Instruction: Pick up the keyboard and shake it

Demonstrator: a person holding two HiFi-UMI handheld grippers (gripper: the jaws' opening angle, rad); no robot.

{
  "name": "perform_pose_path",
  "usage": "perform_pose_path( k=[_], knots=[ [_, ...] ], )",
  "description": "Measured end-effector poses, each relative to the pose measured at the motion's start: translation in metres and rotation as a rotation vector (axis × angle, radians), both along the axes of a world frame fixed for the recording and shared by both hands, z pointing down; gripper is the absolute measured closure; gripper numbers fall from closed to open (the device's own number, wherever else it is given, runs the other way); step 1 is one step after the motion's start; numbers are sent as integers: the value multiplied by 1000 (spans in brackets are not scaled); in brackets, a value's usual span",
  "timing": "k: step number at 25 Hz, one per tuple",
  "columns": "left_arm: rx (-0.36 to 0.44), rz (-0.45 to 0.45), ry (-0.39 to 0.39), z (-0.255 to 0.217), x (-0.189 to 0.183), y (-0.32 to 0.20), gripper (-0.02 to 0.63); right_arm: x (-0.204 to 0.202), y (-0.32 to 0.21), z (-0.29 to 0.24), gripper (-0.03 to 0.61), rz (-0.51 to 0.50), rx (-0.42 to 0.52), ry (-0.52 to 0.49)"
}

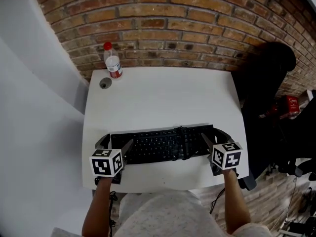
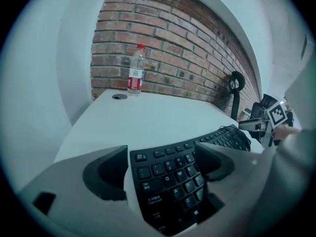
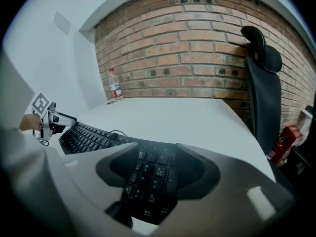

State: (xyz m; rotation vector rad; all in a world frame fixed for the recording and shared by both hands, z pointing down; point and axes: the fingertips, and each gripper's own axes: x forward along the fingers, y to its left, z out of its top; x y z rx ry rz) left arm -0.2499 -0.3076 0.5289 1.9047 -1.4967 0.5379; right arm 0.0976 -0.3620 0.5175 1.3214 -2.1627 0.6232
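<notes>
A black curved keyboard (image 1: 163, 144) lies flat near the front edge of the white table (image 1: 163, 95). My left gripper (image 1: 116, 142) stands open over its left end. In the left gripper view the keyboard (image 2: 173, 179) lies between the two fingers of the left gripper (image 2: 160, 149), and a strip of table shows beside the left finger. My right gripper (image 1: 217, 138) is open at the right end. There the number pad (image 3: 148, 174) sits between the jaws of the right gripper (image 3: 154, 149), which do not press on it.
A clear water bottle (image 1: 112, 60) with a red cap stands at the table's far left corner, next to a small round grey disc (image 1: 105, 83). A brick wall (image 1: 173, 23) backs the table. A black chair (image 1: 266, 78) and a red object (image 1: 289, 106) are to the right.
</notes>
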Motion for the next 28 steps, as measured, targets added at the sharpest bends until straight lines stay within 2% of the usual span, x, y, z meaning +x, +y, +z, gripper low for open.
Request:
perform_pose_path(
  k=[4, 12, 17, 25, 28],
  knots=[
    [-51, 16, 35, 9, -2, 2, 160, 6, -7, 10, 295, 10, -49, -19],
    [-101, 17, 75, 16, 3, 2, 150, 15, -18, 25, 222, 13, -165, -116],
    [-148, -10, 114, 24, 10, 6, 149, 14, -18, 31, 218, -18, -232, -167],
    [-175, -54, 93, 29, 13, 4, 149, 12, -17, 36, 232, -54, -321, -185],
    [-187, -56, 90, 29, 12, 4, 172, 11, -17, 37, 243, -55, -336, -170]
  ],
)
